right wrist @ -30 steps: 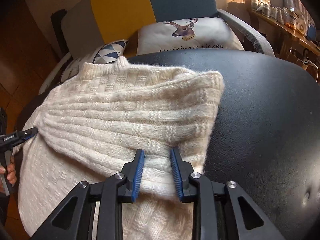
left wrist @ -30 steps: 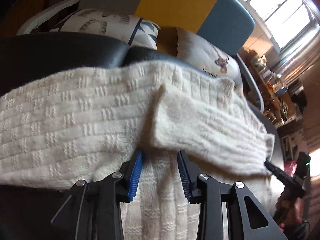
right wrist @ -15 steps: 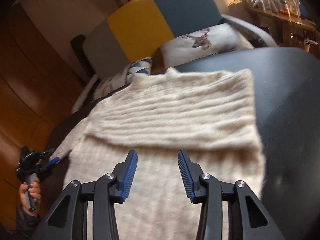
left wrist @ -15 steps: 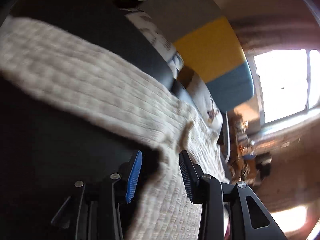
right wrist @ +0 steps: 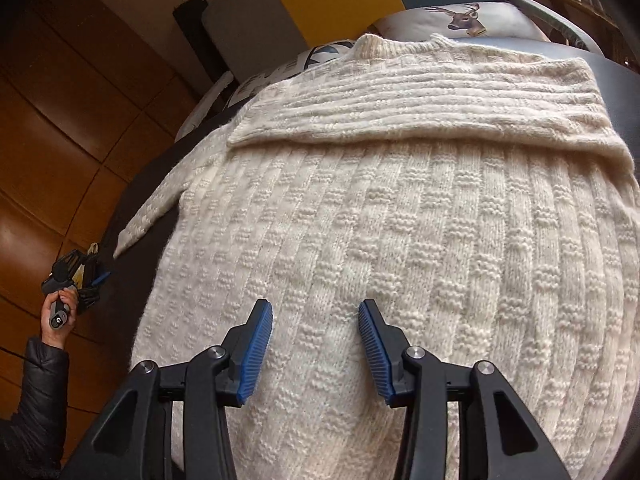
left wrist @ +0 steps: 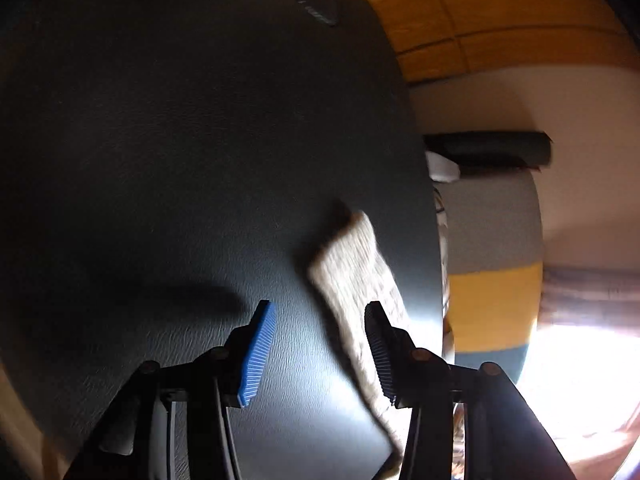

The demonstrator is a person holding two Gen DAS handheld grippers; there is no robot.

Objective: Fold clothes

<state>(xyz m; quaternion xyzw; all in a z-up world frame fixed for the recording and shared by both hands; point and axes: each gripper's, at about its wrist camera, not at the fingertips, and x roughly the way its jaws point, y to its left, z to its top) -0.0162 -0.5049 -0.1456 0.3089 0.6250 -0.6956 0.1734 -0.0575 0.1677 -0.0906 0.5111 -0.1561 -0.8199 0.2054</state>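
- The cream knitted sweater [right wrist: 400, 220] was seen spread across the black padded surface [right wrist: 624, 92], with one sleeve already laid across the chest just below the collar and the other sleeve [right wrist: 156, 208] left stretched out towards the surface's edge.
- The greatest risk was judged to lie with that loose sleeve: if it were lifted by the cuff alone, the heavy knit could be expected to sag and drag the body out of line, or to slip off the edge.
- A second risk was judged to come from the bulk of the folded sleeve, which could be shifted if the body beneath it were tugged.
- The right gripper [right wrist: 316, 344] was held over the lower body of the sweater with its jaws apart and nothing between them.
- The left gripper [left wrist: 320, 348] was likewise spread wide and empty, with the cuff [left wrist: 352, 264] lying just beside its right finger.
- Only the right wrist view showed the whole garment, the deer cushion [right wrist: 460, 24], and the person's hand [right wrist: 60, 308] holding the left tool.
- Only the left wrist view showed the cuff up close, though blurred, against bare black upholstery.
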